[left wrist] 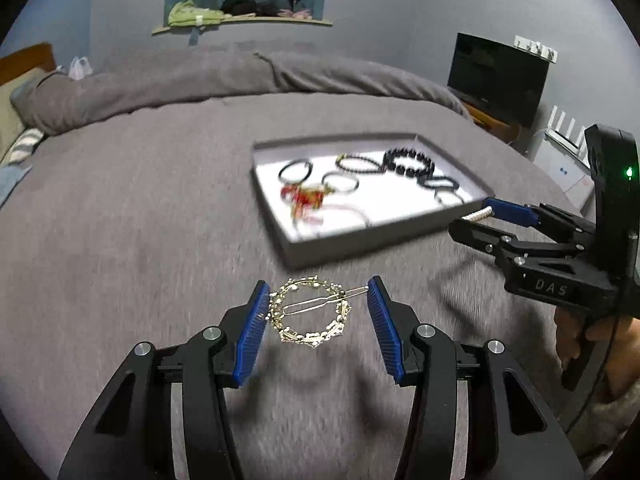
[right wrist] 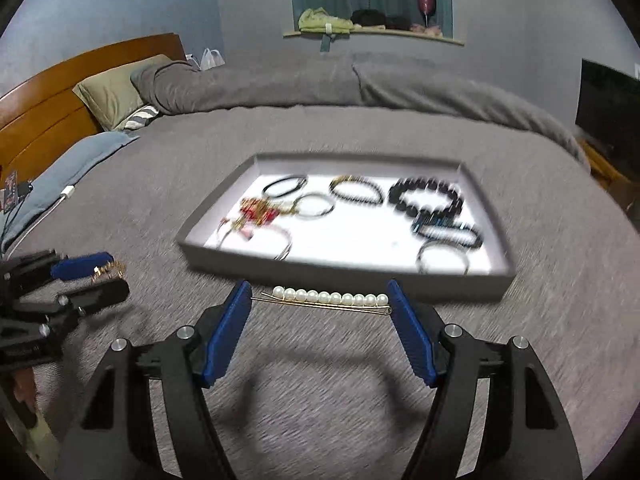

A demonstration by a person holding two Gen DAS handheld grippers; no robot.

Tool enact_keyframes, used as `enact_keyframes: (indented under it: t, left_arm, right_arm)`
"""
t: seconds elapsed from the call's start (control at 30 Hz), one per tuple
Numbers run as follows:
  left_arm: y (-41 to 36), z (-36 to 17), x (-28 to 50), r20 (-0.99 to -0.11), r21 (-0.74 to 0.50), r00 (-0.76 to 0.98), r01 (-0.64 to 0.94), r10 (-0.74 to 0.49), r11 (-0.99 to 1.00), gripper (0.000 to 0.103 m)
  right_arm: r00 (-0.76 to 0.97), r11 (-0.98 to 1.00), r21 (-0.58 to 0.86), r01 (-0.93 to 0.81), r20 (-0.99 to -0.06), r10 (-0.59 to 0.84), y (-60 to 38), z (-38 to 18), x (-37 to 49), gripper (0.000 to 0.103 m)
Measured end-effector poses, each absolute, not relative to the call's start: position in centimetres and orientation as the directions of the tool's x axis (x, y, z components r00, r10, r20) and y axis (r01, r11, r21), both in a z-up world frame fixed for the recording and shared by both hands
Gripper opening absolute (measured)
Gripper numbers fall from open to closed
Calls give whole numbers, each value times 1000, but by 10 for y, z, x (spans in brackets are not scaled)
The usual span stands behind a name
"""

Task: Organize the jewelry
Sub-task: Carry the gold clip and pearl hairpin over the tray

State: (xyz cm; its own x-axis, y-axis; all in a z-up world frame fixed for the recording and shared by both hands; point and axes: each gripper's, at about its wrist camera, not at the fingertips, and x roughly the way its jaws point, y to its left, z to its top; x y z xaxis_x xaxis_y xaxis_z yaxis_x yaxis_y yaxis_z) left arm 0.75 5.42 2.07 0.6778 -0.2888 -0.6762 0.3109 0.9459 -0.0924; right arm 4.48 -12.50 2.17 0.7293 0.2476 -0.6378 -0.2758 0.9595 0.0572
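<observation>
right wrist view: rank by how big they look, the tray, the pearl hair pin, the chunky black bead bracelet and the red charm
1. tray, by far the largest
2. pearl hair pin, though it is held nearest the camera, which inflates it
3. black bead bracelet
4. red charm, blurred but smallest

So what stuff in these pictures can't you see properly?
- Tray contents, both views: motion blur smears the bracelets and the red charm.
- Pearl hair pin, left view: mostly hidden by the right gripper.
- Gold ring clip, right view: mostly hidden by the left gripper.
</observation>
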Motion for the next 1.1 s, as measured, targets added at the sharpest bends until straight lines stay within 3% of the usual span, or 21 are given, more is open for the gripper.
enact_keyframes:
  t: [0.27,0.47,0.8,1.1]
  left_arm:
    - [25,44,83,-683,-162,613,405,-399,900,52]
    - [-7,32,136,-732,-212,507,465,-455,859,52]
    - [-37,-4,167,-802,-209,418,473,-427,856,52]
    - [-39,-16,182,-824,-224,389,444,-412,868,52]
  right_arm:
    - [693,932,18,-363,-663,283,-128,18,102,69]
    - [638,898,-17,-439,-710,298,-129,3,124,69]
    - [521,856,77,-512,-764,380,-137,-6,147,70]
    - [397,837,111,-536,-842,366,-133,-13,171,70]
